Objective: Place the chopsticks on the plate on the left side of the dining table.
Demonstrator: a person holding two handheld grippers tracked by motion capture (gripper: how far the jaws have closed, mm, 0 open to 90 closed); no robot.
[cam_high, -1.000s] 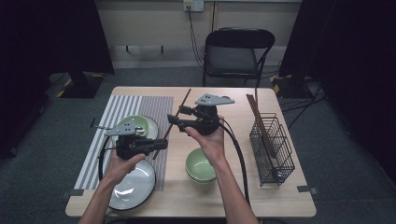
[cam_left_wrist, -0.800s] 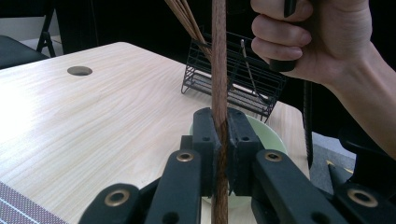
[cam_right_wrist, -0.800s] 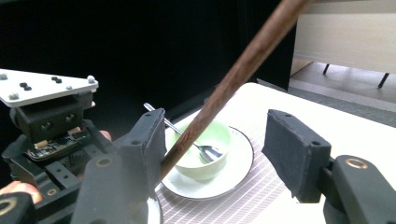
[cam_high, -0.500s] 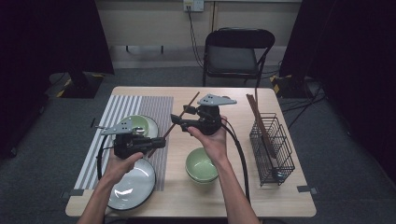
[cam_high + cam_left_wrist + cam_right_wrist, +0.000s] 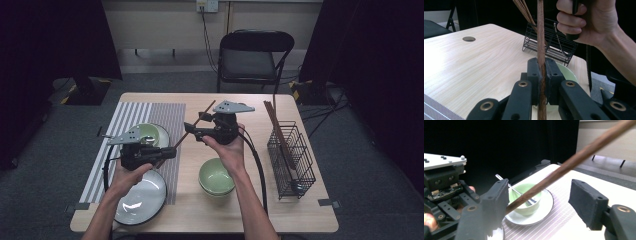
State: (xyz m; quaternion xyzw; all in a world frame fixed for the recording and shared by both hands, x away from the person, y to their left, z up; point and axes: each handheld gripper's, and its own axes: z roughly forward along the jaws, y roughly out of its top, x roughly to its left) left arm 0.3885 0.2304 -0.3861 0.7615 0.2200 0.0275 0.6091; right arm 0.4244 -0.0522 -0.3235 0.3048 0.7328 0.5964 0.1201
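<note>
Handover of one chopstick point(image 5: 181, 141), judged close to finished. Done so far: stick lifted clear of the table point(image 5: 300, 215) and clamped in the left claw point(image 5: 170, 151). Left to do, probably: pulling the right claw point(image 5: 190, 127) away, then setting the stick down somewhere; cannot tell where.

Beneath both claws, pale wood. Well off to the right of the right claw, a black wire rack point(image 5: 292, 155) holding more sticks. Just below the right claw, a green bowl point(image 5: 216, 176); beyond the left claw's far side, a second green bowl on a saucer point(image 5: 525, 200) with a spoon in it.

Left claw point(image 5: 542, 72): narrow, pads pressed hard on the stick from both sides. Right claw point(image 5: 539, 195): wide, jaws just been opening, stick passing through the gap, close against one pad, well apart from the other, no squeeze.

Chopstick point(image 5: 540, 30) itself: long, slim, dark reddish-brown wood with visible grain, straight, slanting up from the left claw through the right claw's gap and out past it.
</note>
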